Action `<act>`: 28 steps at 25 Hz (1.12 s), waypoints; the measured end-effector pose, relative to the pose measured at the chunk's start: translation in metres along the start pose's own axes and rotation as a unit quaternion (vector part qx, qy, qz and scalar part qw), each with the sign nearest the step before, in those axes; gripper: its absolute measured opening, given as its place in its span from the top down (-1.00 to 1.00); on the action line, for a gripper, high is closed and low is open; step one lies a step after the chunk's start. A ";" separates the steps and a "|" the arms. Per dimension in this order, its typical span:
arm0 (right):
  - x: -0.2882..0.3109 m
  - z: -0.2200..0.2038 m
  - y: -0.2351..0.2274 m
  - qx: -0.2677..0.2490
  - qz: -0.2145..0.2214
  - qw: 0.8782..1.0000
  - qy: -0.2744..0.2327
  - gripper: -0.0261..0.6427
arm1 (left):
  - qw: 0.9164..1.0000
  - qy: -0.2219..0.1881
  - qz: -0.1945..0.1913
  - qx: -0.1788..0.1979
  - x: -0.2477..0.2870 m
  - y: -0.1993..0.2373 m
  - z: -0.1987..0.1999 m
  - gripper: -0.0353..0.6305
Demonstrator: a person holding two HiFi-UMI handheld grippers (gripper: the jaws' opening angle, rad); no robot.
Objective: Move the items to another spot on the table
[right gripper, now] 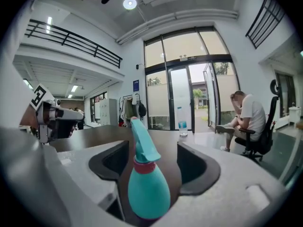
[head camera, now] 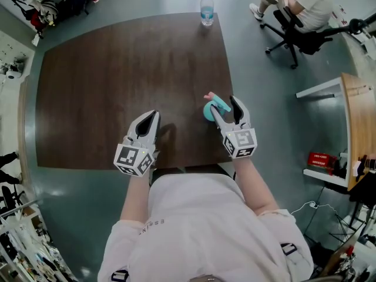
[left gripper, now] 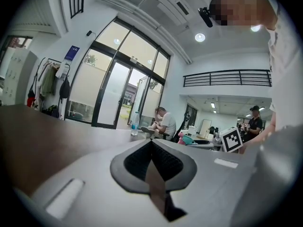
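A teal spray bottle (head camera: 209, 113) with a pink collar stands upright on the dark wooden table (head camera: 117, 81), close to its near right edge. My right gripper (head camera: 225, 106) is open around the bottle. In the right gripper view the spray bottle (right gripper: 147, 188) rises between the two pads, with a visible gap on its right side. My left gripper (head camera: 148, 121) hovers over the table's near edge, to the left of the bottle and apart from it. It is shut and empty, and in the left gripper view my left gripper (left gripper: 152, 145) shows its pads meeting.
A clear water bottle (head camera: 206, 9) stands at the table's far edge. A person sits on an office chair (head camera: 294, 31) beyond the far right corner. A wooden-topped desk (head camera: 355, 128) and a red box (head camera: 321, 159) lie to the right, off the table.
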State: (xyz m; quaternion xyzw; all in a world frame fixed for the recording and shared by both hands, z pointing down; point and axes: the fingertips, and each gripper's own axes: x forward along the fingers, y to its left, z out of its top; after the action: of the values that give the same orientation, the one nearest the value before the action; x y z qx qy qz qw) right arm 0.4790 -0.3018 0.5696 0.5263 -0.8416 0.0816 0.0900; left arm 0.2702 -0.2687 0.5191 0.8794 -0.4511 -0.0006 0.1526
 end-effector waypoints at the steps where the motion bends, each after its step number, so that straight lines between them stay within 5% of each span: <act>1: -0.006 0.004 -0.002 0.002 -0.012 1.000 -0.005 0.03 | 1.000 0.001 -0.003 -0.001 -0.004 0.001 0.002 0.85; 6: -0.039 0.025 0.008 0.020 -0.082 0.996 -0.030 0.09 | 1.000 0.004 -0.028 -0.004 -0.030 0.012 0.015 0.85; 13: -0.069 0.038 0.072 0.012 -0.148 0.988 -0.032 0.95 | 0.995 0.011 -0.096 0.009 -0.070 0.022 0.033 0.85; 19: -0.086 0.033 0.129 0.014 -0.174 0.984 -0.033 0.95 | 0.984 0.033 -0.169 0.049 -0.106 0.018 0.024 0.85; 28: -0.115 0.015 0.188 0.016 -0.152 0.988 -0.013 0.95 | 0.983 0.028 -0.178 0.035 -0.151 0.002 0.014 0.85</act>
State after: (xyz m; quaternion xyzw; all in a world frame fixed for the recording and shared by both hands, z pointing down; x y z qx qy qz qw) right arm 0.3581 -0.1232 0.5201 0.6503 -0.7517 0.0736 0.0818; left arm 0.1769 -0.1533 0.4858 0.9500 -0.2829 0.0124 0.1319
